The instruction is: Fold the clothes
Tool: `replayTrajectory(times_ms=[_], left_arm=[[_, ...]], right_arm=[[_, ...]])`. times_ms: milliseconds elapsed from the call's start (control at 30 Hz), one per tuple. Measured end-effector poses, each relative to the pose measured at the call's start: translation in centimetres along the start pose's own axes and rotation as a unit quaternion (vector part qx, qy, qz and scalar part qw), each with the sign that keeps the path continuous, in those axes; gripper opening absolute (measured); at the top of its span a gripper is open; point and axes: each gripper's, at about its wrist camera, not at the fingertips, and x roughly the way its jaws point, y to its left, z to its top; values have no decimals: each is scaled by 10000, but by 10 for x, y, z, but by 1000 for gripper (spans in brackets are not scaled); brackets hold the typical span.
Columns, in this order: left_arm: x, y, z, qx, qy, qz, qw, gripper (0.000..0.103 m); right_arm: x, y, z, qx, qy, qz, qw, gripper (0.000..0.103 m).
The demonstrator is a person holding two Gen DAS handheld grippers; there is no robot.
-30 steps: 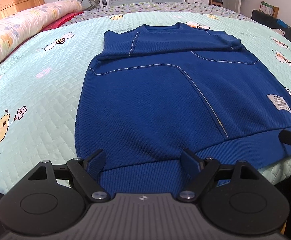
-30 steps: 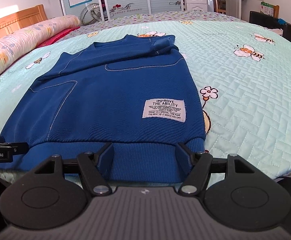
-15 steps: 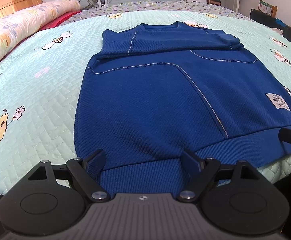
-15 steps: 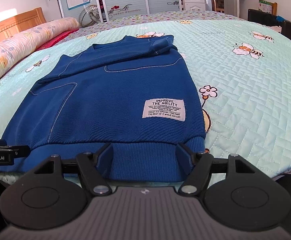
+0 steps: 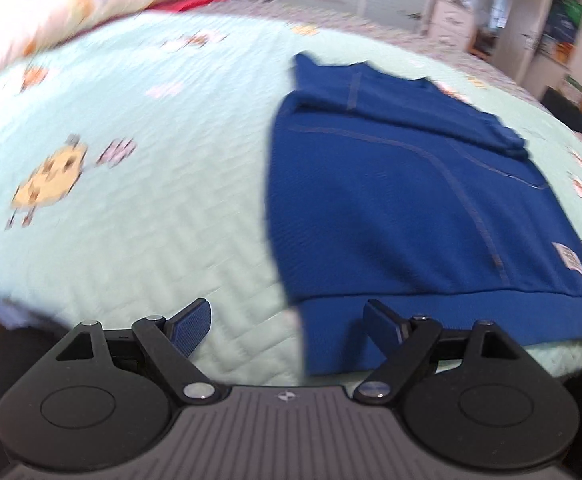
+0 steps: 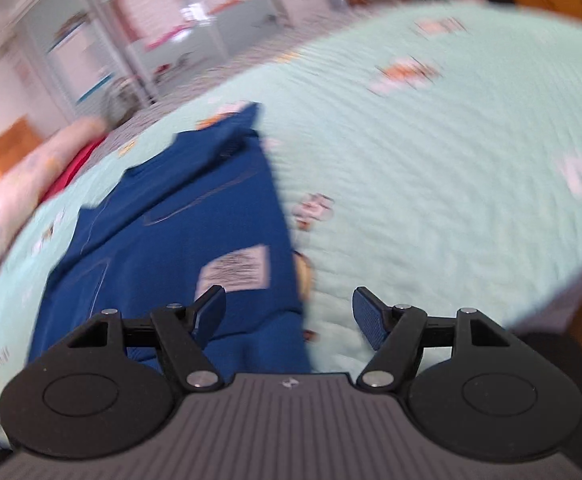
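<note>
Left gripper (image 5: 287, 324) (jaws apart) apparently straddles blue sweater (image 5: 411, 208) corner.

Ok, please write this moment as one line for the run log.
phase: reaching hem corners | blue sweater: flat on bed, sleeves folded in | left gripper: open | right gripper: open | views: blurred

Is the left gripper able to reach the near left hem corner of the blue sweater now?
Probably yes. The left gripper is open, and the blue sweater hem corner lies between its fingers, unobstructed.
</note>
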Motion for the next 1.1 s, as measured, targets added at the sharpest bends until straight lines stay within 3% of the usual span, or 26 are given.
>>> replayTrajectory(times_ms=[233, 333, 467, 600, 733, 800, 867, 967, 1100], left_arm=[[9, 24, 10, -967, 258, -657, 9928, 90], [16, 34, 15, -1531, 407, -1135, 9808, 103], [23, 37, 19, -2091, 578, -1678, 9616, 103], [29, 30, 14, -2285, 570, -2051, 9500, 101], [28, 30, 10, -2358, 474, -2100, 9477, 93], [28, 31, 10, -2430, 462, -2149, 9448, 87], [29, 38, 9, -2519, 481, -2236, 9403, 73], [31, 43, 5, -2637, 572, -2458, 9310, 60], [35, 39, 5, -2616, 619, -2477, 9308, 65]], right_arm=[[7, -21, -2, 719, 418, 640, 9945, 70], [12, -36, -3, 1259, 571, 947, 9859, 70], [18, -48, -5, 1880, 809, 1402, 9687, 70], [25, -49, -11, 2179, 1037, 1751, 9545, 70], [30, -54, -14, 2506, 1097, 1917, 9426, 66], [32, -60, -16, 2710, 1172, 1985, 9346, 49], [36, -62, -19, 2878, 1267, 2029, 9274, 36], [35, -63, -19, 2918, 1234, 2035, 9264, 34], [36, -63, -20, 2968, 1182, 1990, 9265, 37]])
